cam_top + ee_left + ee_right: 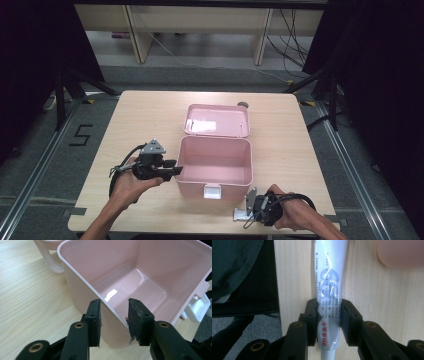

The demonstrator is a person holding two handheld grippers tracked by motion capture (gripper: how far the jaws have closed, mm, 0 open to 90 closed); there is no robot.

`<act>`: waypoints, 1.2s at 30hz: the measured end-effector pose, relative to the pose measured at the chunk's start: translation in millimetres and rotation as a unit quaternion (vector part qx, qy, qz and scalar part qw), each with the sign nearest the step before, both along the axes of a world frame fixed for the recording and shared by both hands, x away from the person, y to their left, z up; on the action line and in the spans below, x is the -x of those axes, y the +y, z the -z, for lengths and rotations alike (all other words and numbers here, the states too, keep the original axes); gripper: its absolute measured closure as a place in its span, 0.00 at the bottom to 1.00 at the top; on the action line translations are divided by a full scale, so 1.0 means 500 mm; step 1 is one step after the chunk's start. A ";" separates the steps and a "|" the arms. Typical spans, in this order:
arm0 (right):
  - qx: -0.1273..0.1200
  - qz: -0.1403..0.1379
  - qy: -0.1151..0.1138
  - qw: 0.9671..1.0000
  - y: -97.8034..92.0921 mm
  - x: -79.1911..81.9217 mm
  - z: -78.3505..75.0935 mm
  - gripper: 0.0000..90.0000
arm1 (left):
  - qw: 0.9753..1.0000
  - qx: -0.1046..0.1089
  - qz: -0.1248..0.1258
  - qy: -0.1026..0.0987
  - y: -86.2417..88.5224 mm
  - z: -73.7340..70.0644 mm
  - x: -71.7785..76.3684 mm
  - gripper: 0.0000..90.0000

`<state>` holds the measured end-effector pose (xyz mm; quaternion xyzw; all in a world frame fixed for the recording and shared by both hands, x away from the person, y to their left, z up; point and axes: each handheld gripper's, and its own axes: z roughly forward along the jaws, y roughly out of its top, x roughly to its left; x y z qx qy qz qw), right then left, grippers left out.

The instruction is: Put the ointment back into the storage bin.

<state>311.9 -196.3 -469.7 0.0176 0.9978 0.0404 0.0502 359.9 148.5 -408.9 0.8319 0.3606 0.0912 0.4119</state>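
An open pink box [215,167] stands mid-table, its lid [216,120] folded back behind it. My left gripper [176,168] is at the box's left wall. In the left gripper view it [114,320] is open, one jaw outside and one inside the thin pink wall [82,287], with gaps on both sides. The box's inside looks bare. Near the table's front edge, my right gripper [247,212] is shut on a white tube [240,215]. The right gripper view shows its jaws [329,315] pressed on the tube [329,277], which has blue and red print.
A white latch [212,191] sticks out from the box's front wall. A small dark round thing [243,104] lies behind the lid. The table's front edge [276,290] runs close beside the tube. A corner of the box [399,252] lies ahead.
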 end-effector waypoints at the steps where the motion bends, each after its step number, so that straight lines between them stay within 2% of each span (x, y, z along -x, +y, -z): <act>1: -0.005 -0.006 0.002 1.000 0.000 -0.002 -0.001 0.78 | 1.000 0.001 0.001 0.001 0.000 0.000 0.000 0.70; 6: -0.013 -0.020 0.002 1.000 0.002 0.001 -0.011 0.78 | 1.000 -0.004 0.000 0.001 0.000 -0.001 -0.001 0.70; 8: -0.021 -0.006 0.014 1.000 0.003 0.011 -0.020 0.78 | 1.000 -0.005 0.000 0.001 -0.001 -0.001 -0.001 0.70; 11: -0.031 0.002 0.015 0.999 0.005 0.015 -0.026 0.78 | 1.000 -0.006 0.000 0.001 -0.001 -0.001 -0.001 0.70; 12: -0.034 0.031 0.025 0.999 0.006 0.025 -0.036 0.78 | 1.000 -0.006 0.000 0.001 -0.001 -0.002 -0.001 0.70; 13: -0.034 0.031 0.025 0.999 0.006 0.025 -0.036 0.78 | 1.000 -0.006 0.000 0.001 -0.001 -0.002 -0.001 0.70; 14: -0.049 0.015 0.021 0.998 0.007 0.026 -0.044 0.78 | 1.000 -0.007 0.001 0.001 -0.001 -0.002 -0.001 0.70; 16: -0.053 0.010 0.018 0.998 0.007 0.026 -0.049 0.78 | 1.000 -0.007 0.001 0.002 -0.001 -0.002 -0.001 0.70; 17: -0.063 -0.001 0.024 0.998 0.008 0.028 -0.059 0.78 | 1.000 -0.007 0.001 0.002 -0.001 -0.002 -0.001 0.70; 18: -0.068 -0.008 0.020 0.997 0.009 0.028 -0.064 0.78 | 1.000 -0.008 0.001 0.002 -0.001 -0.002 -0.001 0.70; 22: -0.069 0.001 0.020 0.997 0.010 0.037 -0.085 0.78 | 1.000 -0.011 0.004 0.003 -0.001 -0.004 0.000 0.70; 23: -0.074 -0.004 0.018 0.997 0.012 0.038 -0.092 0.78 | 1.000 -0.010 0.003 0.003 -0.002 -0.004 0.000 0.70; 25: -0.079 0.004 0.017 0.997 0.015 0.046 -0.118 0.78 | 1.000 -0.011 0.004 0.004 -0.002 -0.004 -0.001 0.70; 26: -0.079 0.004 0.017 0.997 0.015 0.046 -0.118 0.78 | 1.000 -0.011 0.004 0.004 -0.002 -0.004 -0.001 0.70; 29: -0.088 0.005 0.014 0.996 0.020 0.051 -0.143 0.78 | 1.000 -0.011 0.003 0.005 -0.002 -0.005 0.000 0.71; 30: -0.094 -0.007 0.011 0.995 0.021 0.050 -0.149 0.78 | 1.000 -0.011 0.000 0.002 -0.003 -0.004 0.000 0.70; 33: -0.099 -0.002 0.008 0.995 0.023 0.051 -0.163 0.78 | 1.000 -0.013 0.002 0.003 -0.003 -0.005 0.000 0.70; 36: -0.106 0.000 0.000 0.994 0.024 0.049 -0.194 0.78 | 1.000 -0.013 0.002 0.003 -0.003 -0.005 0.000 0.71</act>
